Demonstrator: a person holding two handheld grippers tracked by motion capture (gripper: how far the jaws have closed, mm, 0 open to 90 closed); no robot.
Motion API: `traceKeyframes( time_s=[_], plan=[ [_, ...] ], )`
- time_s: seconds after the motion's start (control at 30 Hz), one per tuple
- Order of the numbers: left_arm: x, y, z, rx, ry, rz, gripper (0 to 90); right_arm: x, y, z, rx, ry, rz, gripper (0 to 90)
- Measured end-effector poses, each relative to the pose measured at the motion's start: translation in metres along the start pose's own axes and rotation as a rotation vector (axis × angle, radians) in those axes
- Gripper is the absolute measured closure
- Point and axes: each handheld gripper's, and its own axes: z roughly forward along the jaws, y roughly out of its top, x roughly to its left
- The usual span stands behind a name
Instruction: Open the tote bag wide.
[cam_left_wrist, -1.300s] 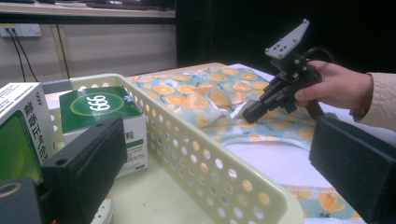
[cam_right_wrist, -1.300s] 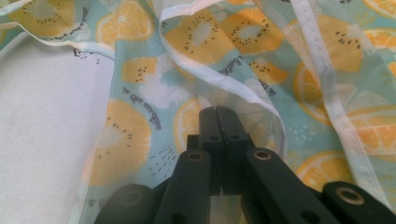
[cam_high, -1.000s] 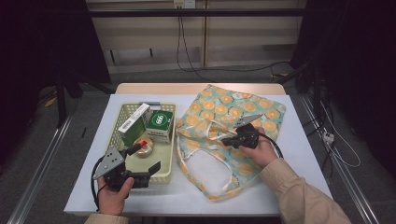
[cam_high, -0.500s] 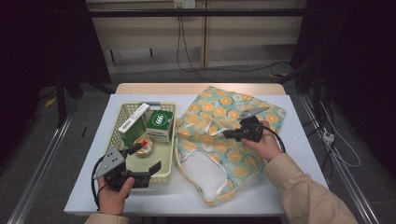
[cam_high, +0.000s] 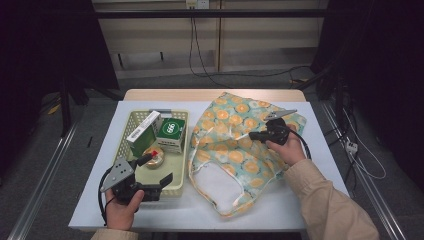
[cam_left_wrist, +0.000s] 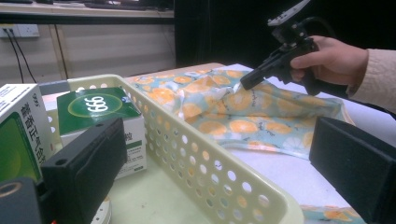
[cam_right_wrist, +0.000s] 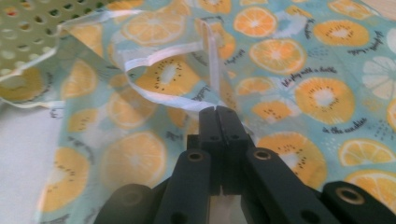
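The right gripper (cam_high: 256, 135) pinches the bag (cam_high: 235, 150) just beside the basket (cam_high: 176, 187); the left gripper (cam_high: 157, 170) gapes over the basket.

Bright tabletop, dark surroundings, soft focus.

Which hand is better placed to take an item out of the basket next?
Left. The left gripper hangs open over the basket by the round tin, while the right gripper is shut on the bag.
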Motion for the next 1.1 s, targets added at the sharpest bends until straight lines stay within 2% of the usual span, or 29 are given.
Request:
traceKeyframes(
  time_s=[0.13, 0.4, 0.57, 0.7, 0.9, 0.97, 1.0, 1.1],
  plan=[
    [0.0, 0.0, 0.0, 0.0, -0.001, -0.003, 4.1, -0.005, -0.004, 0.009, 0.009, -0.01, 0.018, 90.0],
    [0.0, -0.001, 0.001, 0.003, 0.0, -0.004, 4.1, -0.011, -0.01, 0.023, 0.035, -0.061, 0.005, 90.0],
    [0.001, -0.001, 0.0, 0.003, 0.001, -0.007, 4.1, -0.017, -0.019, 0.027, 0.055, -0.061, 0.02, 90.0],
    [0.001, -0.001, 0.001, 0.009, 0.003, -0.001, 4.1, -0.014, -0.022, 0.026, 0.059, -0.065, 0.001, 87.7],
    [0.0, -0.001, 0.002, 0.009, 0.001, -0.004, 4.1, -0.008, -0.021, 0.024, 0.064, -0.047, -0.006, 77.7],
    [0.0, -0.001, 0.002, 0.009, 0.002, -0.004, 4.1, -0.005, -0.02, 0.025, 0.067, -0.021, -0.002, 65.9],
    [0.0, -0.001, 0.002, 0.007, 0.001, -0.004, 4.1, -0.004, -0.02, 0.026, 0.079, -0.004, 0.021, 59.4],
    [-0.001, -0.001, 0.002, 0.007, 0.001, -0.003, 4.1, 0.0, -0.02, 0.028, 0.078, 0.007, 0.01, 55.6]
  ],
)
